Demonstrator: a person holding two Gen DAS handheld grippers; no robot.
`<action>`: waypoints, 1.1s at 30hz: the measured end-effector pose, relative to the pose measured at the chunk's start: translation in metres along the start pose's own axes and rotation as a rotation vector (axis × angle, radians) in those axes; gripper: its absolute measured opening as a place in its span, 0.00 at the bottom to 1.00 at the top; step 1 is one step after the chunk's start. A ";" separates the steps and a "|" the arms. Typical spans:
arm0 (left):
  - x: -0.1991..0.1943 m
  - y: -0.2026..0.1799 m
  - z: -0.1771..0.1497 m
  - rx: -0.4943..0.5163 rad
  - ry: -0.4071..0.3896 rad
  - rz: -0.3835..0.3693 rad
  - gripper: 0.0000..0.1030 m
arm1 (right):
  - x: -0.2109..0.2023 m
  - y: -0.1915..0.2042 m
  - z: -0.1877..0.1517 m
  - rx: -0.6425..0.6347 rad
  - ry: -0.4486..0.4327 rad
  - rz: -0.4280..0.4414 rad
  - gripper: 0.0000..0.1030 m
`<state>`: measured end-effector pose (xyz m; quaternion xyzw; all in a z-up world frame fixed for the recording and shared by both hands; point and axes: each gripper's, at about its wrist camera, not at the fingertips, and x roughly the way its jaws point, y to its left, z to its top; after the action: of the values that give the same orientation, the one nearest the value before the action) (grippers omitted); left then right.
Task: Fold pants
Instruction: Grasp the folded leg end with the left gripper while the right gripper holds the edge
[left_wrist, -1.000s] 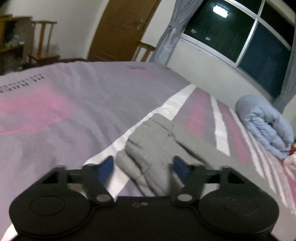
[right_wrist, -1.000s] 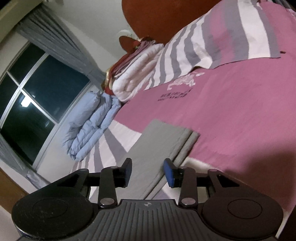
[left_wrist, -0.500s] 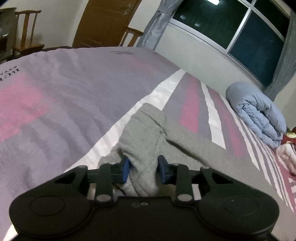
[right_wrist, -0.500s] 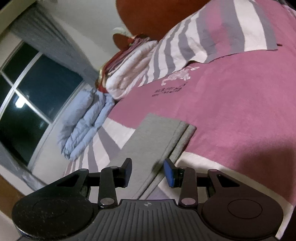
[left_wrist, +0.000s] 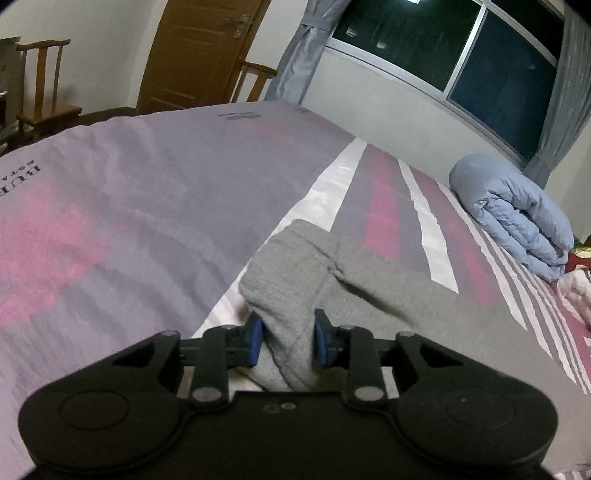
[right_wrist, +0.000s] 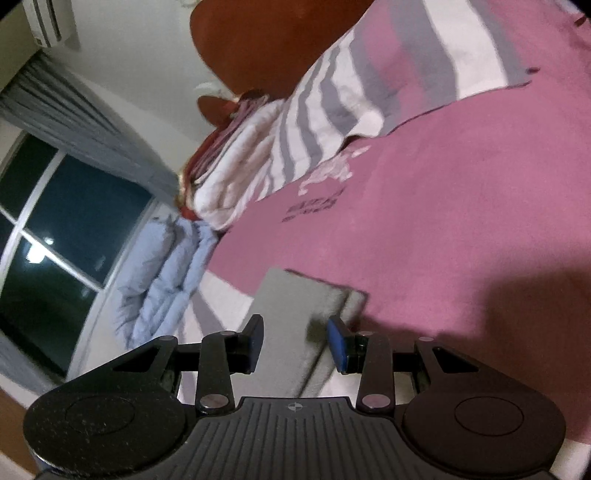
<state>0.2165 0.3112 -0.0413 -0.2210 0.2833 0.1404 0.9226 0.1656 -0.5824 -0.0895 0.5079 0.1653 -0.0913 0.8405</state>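
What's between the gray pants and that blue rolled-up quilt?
Only striped bedsheet lies between the pants and the quilt, as the left wrist view shows.

The pants are plain heather grey; in the right wrist view the pants show the same flat grey. Under them, the bedspread is lilac-grey with pink patches, dark lettering, and white and pink stripes beside the pants. Past the pants' far end, the bedspread is solid pink. The rolled quilt beyond the pants is pale blue. Both grippers are black, the left gripper and the right gripper, each with blue pads.
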 end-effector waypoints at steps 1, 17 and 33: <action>0.000 0.000 0.001 0.002 0.002 0.000 0.18 | 0.005 0.000 0.001 -0.002 0.012 0.003 0.37; 0.001 0.002 0.001 0.011 0.005 -0.002 0.19 | 0.038 -0.002 0.003 0.031 0.138 -0.072 0.22; 0.002 0.004 0.004 0.032 0.031 -0.008 0.26 | 0.034 -0.006 -0.007 -0.044 0.130 -0.082 0.05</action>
<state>0.2187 0.3172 -0.0407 -0.2094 0.2988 0.1285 0.9222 0.1943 -0.5786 -0.1103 0.4867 0.2421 -0.0890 0.8346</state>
